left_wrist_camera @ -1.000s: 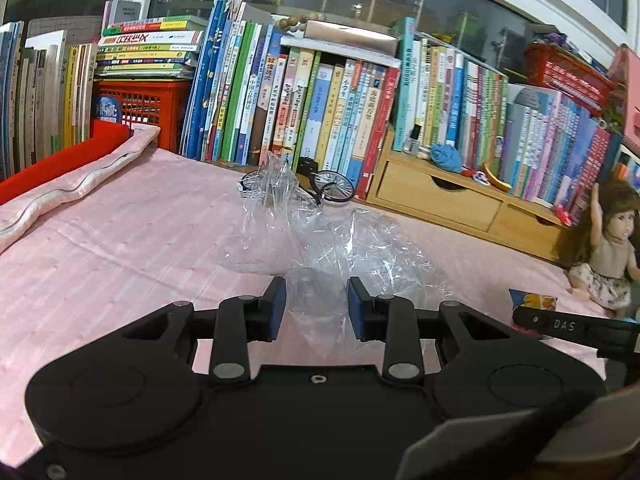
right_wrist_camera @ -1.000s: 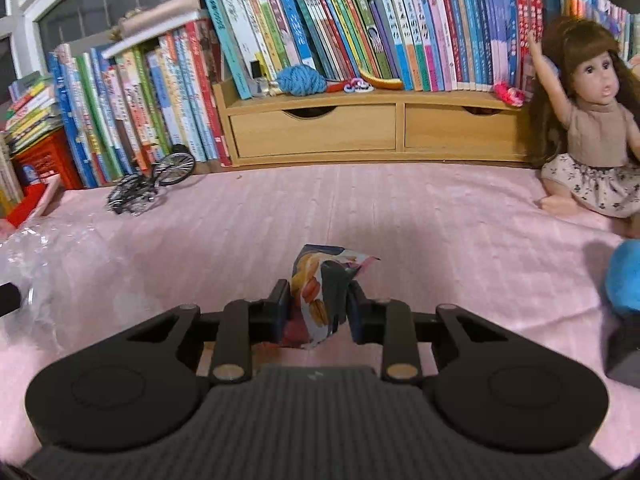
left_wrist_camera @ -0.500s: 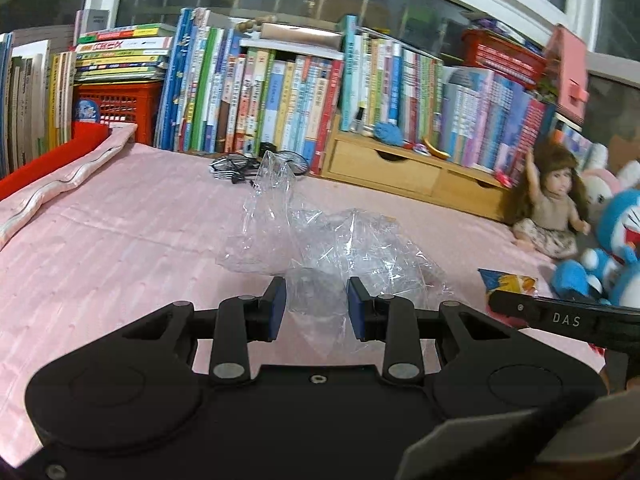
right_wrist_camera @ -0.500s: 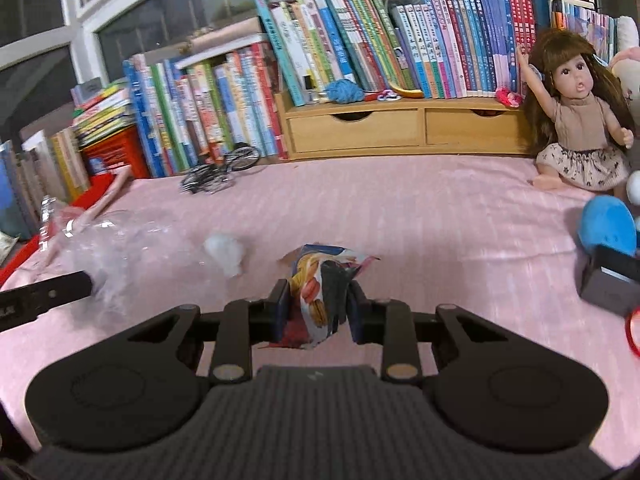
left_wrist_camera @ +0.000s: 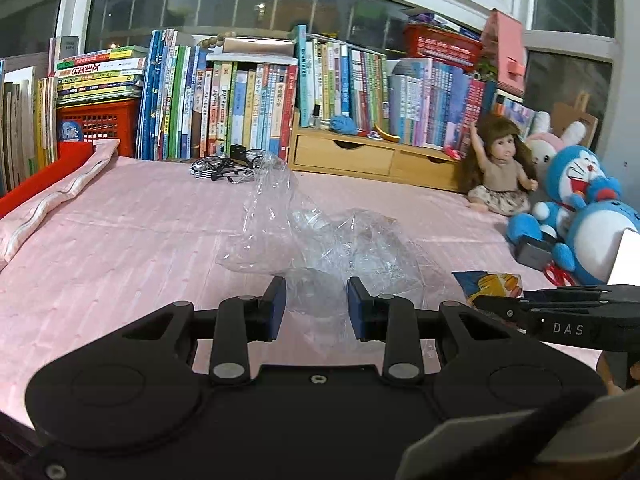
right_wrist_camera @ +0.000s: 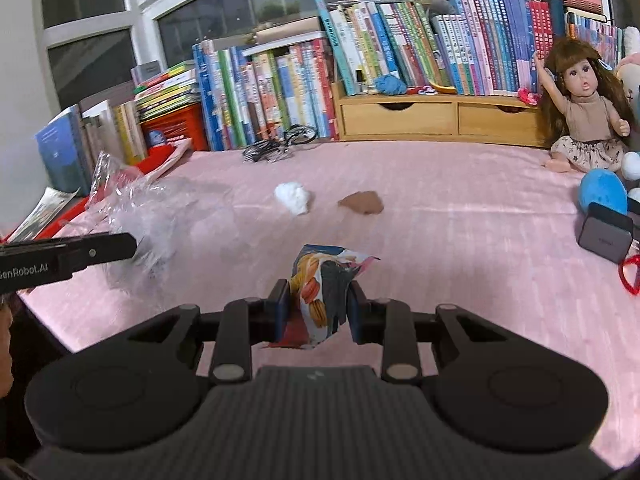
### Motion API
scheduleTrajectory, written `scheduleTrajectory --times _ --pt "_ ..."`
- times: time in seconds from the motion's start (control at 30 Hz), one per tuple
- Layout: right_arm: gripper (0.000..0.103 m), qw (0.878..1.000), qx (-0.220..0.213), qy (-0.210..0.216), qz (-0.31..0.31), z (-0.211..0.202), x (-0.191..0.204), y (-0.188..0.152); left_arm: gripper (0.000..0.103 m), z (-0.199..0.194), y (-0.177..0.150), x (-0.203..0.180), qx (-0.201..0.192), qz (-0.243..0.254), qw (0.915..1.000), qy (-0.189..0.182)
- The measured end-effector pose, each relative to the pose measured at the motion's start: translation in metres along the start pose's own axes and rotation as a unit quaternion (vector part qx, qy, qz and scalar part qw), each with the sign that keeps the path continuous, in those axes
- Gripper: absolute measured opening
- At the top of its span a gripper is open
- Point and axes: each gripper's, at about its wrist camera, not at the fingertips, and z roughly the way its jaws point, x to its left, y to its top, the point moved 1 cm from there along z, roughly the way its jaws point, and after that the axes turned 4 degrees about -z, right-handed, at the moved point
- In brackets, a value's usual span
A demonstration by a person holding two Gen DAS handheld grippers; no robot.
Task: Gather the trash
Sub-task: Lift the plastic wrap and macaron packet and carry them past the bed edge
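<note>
A crumpled clear plastic bag hangs between the blue pads of my left gripper, which is shut on its near edge above the pink bed cover. My right gripper is shut on a colourful snack wrapper printed with macarons. From the left wrist view the wrapper shows at the tip of the right gripper. The right wrist view has the plastic bag at the left. A white crumpled tissue and a brown paper wad lie farther out on the cover.
Rows of books and a wooden drawer unit line the far edge. A toy bicycle lies before the books. A doll, blue plush toys and a dark box sit at right. A red crate stands far left.
Both grippers have drawn back and up from the far edge, each keeping its item. The views widened; the tissue and brown wad came into sight.
</note>
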Motion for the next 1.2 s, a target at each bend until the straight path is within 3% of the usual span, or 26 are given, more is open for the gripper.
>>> scheduleTrajectory --times 0.27,0.57,1.2 --pt "0.034 1.0 0.015 0.013 -0.022 -0.026 0.016 -0.025 0.031 -0.037 -0.024 -0.004 0.021 0.03 0.9988 -0.032" --pt "0.034 0.999 0.027 0.02 -0.037 -0.048 0.032 -0.053 0.031 -0.071 -0.05 -0.008 0.031 0.054 0.9972 -0.042" --pt "0.034 0.994 0.099 0.034 -0.027 -0.057 0.049 -0.113 0.031 -0.084 -0.103 -0.005 0.127 0.068 0.988 -0.057"
